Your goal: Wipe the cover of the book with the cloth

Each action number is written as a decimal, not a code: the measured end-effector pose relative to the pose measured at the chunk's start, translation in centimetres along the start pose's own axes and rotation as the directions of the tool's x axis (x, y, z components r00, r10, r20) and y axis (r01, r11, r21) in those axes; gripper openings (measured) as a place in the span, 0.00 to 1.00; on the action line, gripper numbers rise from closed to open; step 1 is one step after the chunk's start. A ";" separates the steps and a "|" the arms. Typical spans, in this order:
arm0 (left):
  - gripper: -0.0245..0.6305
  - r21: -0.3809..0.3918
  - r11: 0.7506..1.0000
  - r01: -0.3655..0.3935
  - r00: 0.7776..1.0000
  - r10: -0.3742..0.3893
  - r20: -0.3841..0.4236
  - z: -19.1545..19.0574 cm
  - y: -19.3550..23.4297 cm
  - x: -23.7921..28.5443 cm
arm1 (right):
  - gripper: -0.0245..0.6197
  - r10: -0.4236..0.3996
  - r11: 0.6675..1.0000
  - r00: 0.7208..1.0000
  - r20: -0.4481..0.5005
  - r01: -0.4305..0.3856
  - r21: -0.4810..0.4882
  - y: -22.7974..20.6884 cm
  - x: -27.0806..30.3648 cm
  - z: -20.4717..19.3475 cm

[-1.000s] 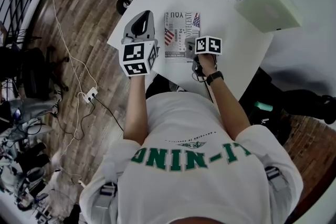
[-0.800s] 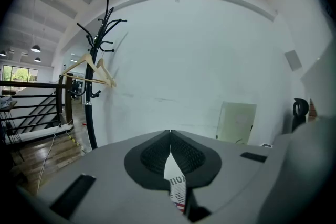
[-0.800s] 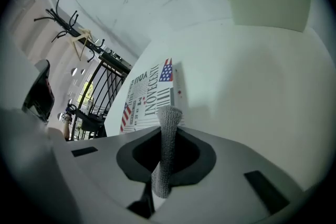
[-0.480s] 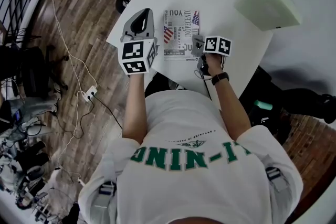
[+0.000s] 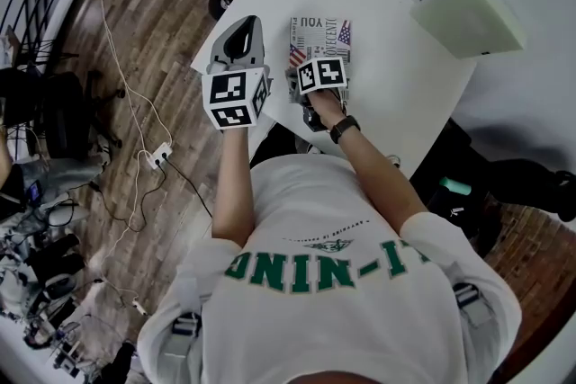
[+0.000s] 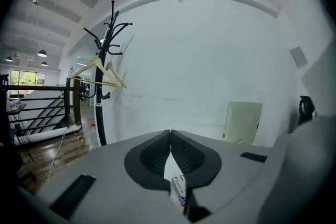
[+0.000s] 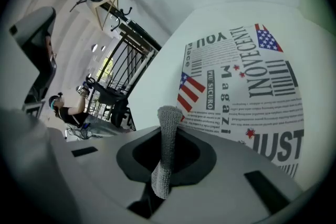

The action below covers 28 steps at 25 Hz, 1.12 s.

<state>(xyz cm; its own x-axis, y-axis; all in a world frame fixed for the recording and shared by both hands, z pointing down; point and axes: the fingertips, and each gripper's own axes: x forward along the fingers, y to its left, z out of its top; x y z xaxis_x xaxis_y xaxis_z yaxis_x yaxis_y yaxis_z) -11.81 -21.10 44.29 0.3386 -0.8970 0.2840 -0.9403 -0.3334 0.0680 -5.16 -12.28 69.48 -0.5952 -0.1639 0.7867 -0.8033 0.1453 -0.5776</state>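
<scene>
The book [image 5: 326, 33] lies flat on the white table [image 5: 387, 13], its newspaper-style cover [image 7: 247, 92] printed with flags and big letters. My right gripper [image 5: 297, 87] is low over the cover's near-left part, shut on a grey knit cloth [image 7: 169, 118] that sticks out past the jaws by the book's left edge. Left of the book, my left gripper [image 5: 241, 33] is held up off the table. Its jaws [image 6: 170, 136] are shut and point at the wall, with a small printed white slip showing at their base.
A pale green box [image 5: 468, 13] lies at the table's far right corner. A black coat stand [image 6: 107, 76] with a wooden hanger stands past the table's left corner. Cables trail over the wooden floor [image 5: 135, 148] on the left.
My right gripper slid left with the cloth, from the cover's near-right edge to its near-left part. The left gripper has hardly moved.
</scene>
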 end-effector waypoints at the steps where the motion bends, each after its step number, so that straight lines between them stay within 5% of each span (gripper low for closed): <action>1: 0.06 0.002 1.000 0.001 1.000 -0.001 -0.001 0.0 0.0 0.0 | 0.09 -0.016 1.000 1.000 -0.013 0.016 -0.008 -0.2 0.3 -0.5; 13: 0.06 0.024 0.998 0.051 0.999 -0.051 -0.007 -0.4 -2.0 1.1 | 0.09 -0.167 0.974 0.981 0.098 0.148 0.173 -10.6 -7.1 -1.1; 18: 0.06 0.015 0.998 0.061 0.998 -0.061 -0.003 -0.4 -2.4 1.3 | 0.09 -0.182 0.962 0.973 0.144 0.145 0.233 -12.8 -9.1 -1.2; 22: 0.06 0.017 0.998 0.060 0.998 -0.060 0.002 -0.3 -2.7 0.7 | 0.09 -0.184 0.972 0.971 0.153 0.156 0.177 -11.2 -8.4 -1.4; 28: 0.06 0.011 1.000 0.019 1.000 -0.019 0.000 -0.6 -1.0 -0.4 | 0.09 0.016 1.000 0.997 0.070 -0.017 0.009 -1.3 -2.1 -2.7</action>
<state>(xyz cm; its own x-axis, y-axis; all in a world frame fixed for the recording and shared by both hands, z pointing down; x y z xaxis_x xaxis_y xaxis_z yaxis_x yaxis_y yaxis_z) -10.97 -20.27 44.69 0.3564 -0.8906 0.2826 -0.9333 -0.3536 0.0626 -2.78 -9.50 69.16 -0.6078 -0.2296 0.7602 -0.7935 0.1390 -0.5925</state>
